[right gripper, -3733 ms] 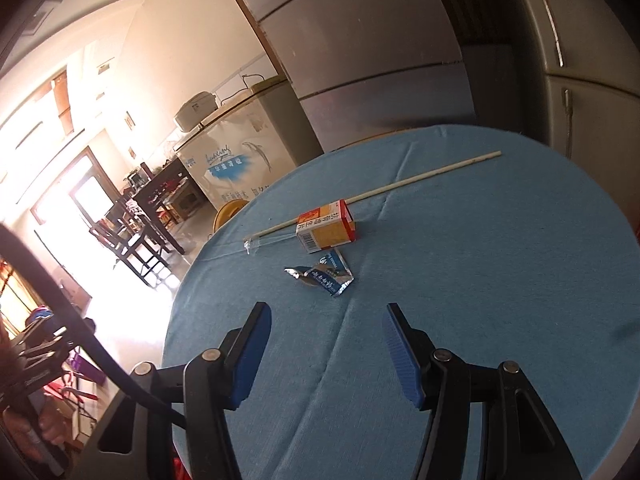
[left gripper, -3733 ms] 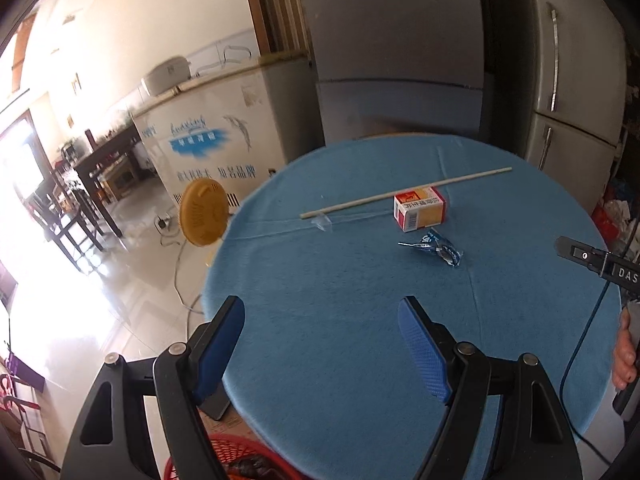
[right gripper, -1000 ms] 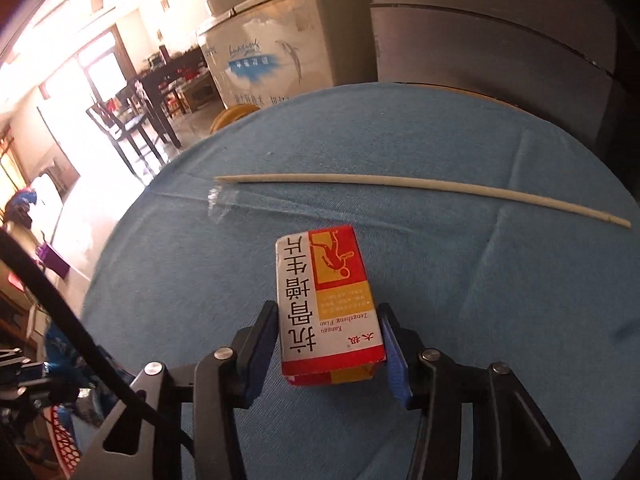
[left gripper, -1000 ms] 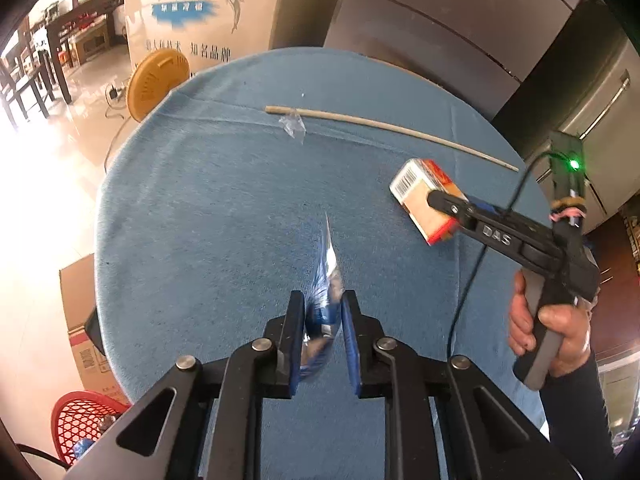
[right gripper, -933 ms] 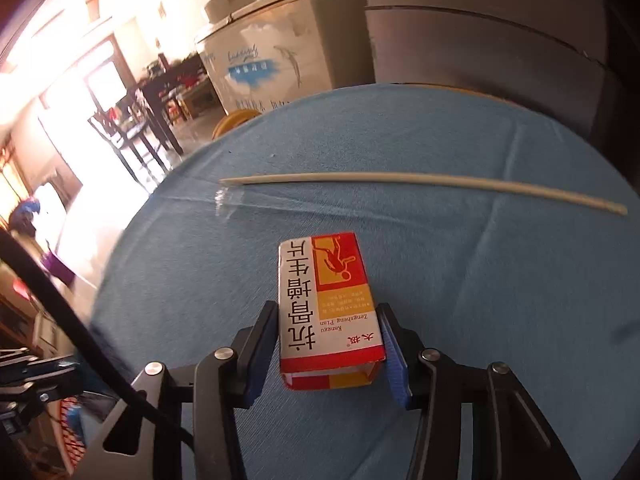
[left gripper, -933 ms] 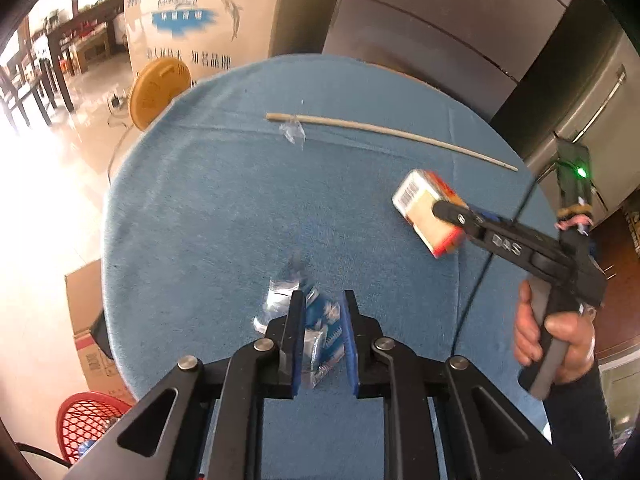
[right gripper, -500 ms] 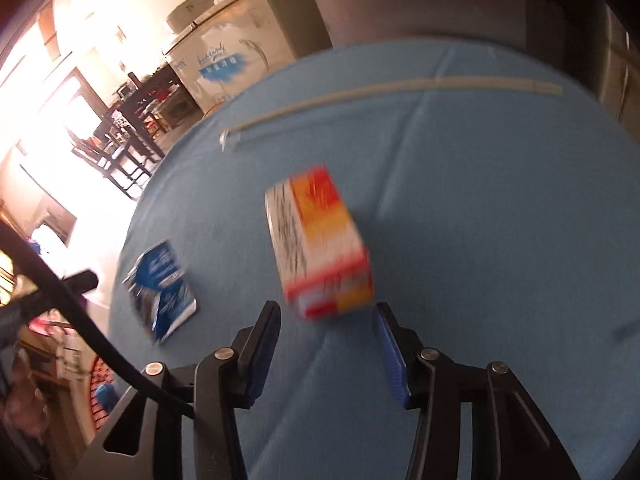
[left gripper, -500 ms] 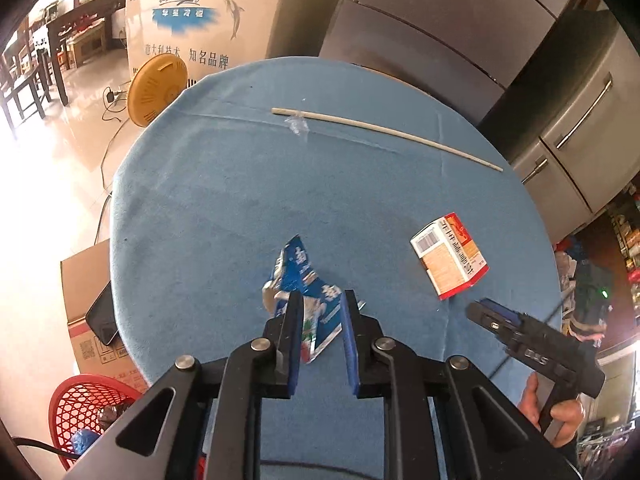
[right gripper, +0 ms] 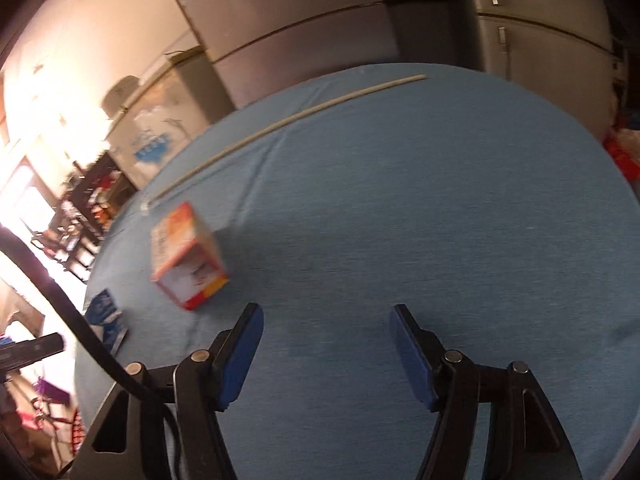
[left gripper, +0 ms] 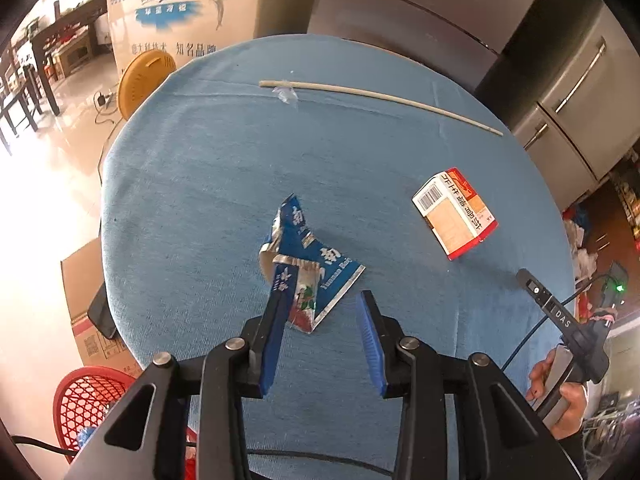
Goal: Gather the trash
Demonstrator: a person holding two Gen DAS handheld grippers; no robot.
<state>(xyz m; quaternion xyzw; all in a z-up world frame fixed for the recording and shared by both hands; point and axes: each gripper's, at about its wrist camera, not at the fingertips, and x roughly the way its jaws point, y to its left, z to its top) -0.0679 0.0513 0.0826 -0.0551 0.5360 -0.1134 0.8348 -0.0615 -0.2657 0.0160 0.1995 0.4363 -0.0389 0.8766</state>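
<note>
A crumpled blue snack wrapper (left gripper: 308, 264) lies on the round blue table (left gripper: 224, 184), just ahead of my open left gripper (left gripper: 324, 312); its near corner reaches between the blue pads without being held. A red and white carton (left gripper: 454, 216) lies on its side to the right, free on the cloth. It also shows, blurred, in the right wrist view (right gripper: 186, 256), left of and beyond my open, empty right gripper (right gripper: 326, 326). A long pale stick (left gripper: 380, 104) lies across the far side. The wrapper shows at the left edge of the right wrist view (right gripper: 106, 316).
A red mesh basket (left gripper: 86, 404) stands on the floor below the table's near left edge, beside a cardboard box (left gripper: 82, 312) with a phone on it. A chest freezer (left gripper: 180, 16) and steel fridges (left gripper: 568, 80) stand behind the table. A yellow disc (left gripper: 146, 80) leans by the freezer.
Both grippers have opened. The left has let go of the wrapper, which now lies on the table. The right has dropped the carton and pulled back to the right.
</note>
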